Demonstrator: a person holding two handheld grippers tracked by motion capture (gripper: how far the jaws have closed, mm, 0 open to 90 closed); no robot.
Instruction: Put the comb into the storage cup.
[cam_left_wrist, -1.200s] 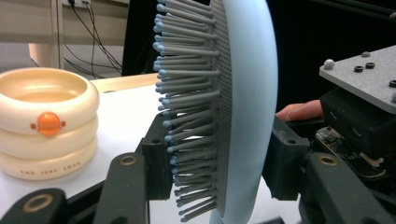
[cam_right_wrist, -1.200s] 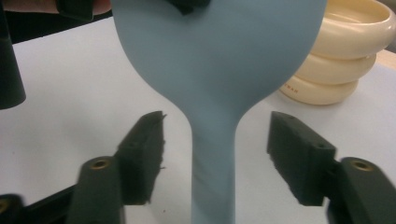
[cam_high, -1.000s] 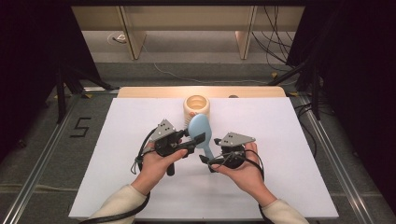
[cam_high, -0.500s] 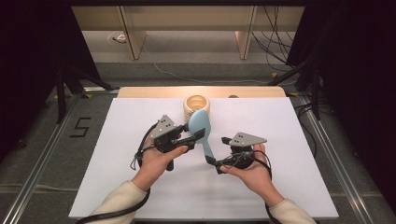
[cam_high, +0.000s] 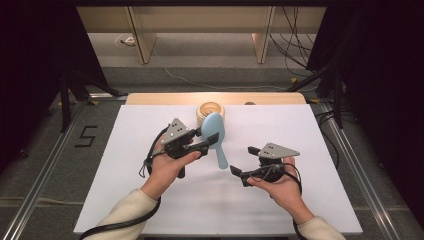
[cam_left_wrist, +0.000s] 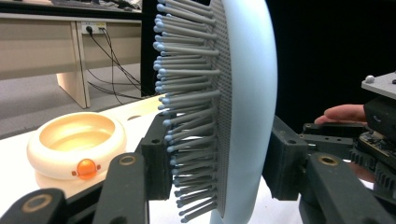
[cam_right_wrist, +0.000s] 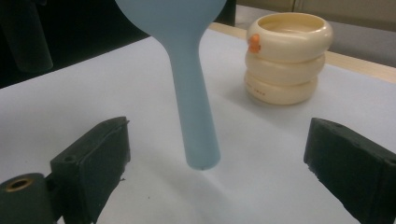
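A light-blue hairbrush is held off the white table, bristle head up and handle slanting down. My left gripper is shut on the brush head, one pad in the grey bristles and the other on the smooth back. To the right, my right gripper is open, its jaws having just been opening. In the right gripper view the handle hangs just ahead of my right gripper, and neither pad touches it.
A cream ringed container with an orange button stands at the table's back edge, just behind the brush. The white tabletop spreads wide on both sides. Desk legs and cables lie on the floor beyond.
My right gripper let go of the brush handle, opened wide and drew back to the right. The left gripper kept its grip and stayed nearly still.
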